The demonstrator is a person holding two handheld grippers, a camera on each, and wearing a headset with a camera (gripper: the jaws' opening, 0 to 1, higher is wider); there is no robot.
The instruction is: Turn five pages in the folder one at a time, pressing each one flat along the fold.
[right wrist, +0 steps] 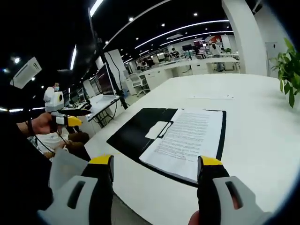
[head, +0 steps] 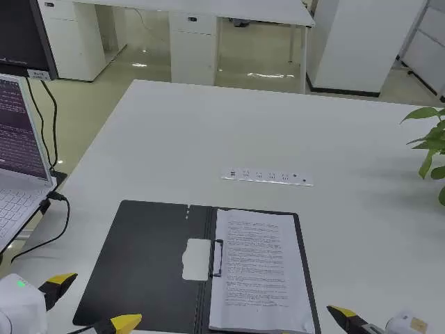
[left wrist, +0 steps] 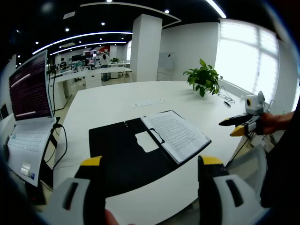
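1. Nearest to us are the two tongs. The left gripper [left wrist: 151, 161] hangs over the near edge of the table with its yellow-tipped jaws spread wide and nothing between them. The right gripper [right wrist: 154, 160] is released the same way, jaws well apart and empty, off the folder's near right corner.
2. The white table [head: 208, 125] carries everything else; we see its bare top running away beyond the folder.
3. The black folder [head: 146, 257] lies open and flat near the table's front edge, between the two grippers and touched by neither.
4. An open laptop [head: 17, 139] stands at the left edge of the table, well apart from the folder, its screen lit with lines of text and a dark cable trailing from its side.
5. A stack of printed pages [head: 257, 264] rests on the folder's right half, lying flat, its inner edge along the fold.
6. A green plant [head: 431, 139] stands at the far right of the table.
7. A white socket strip [head: 268, 177] is set in the tabletop just beyond the folder.
8. A small white slip [head: 197, 259] sits on the folder's left inner cover, just beside the fold.
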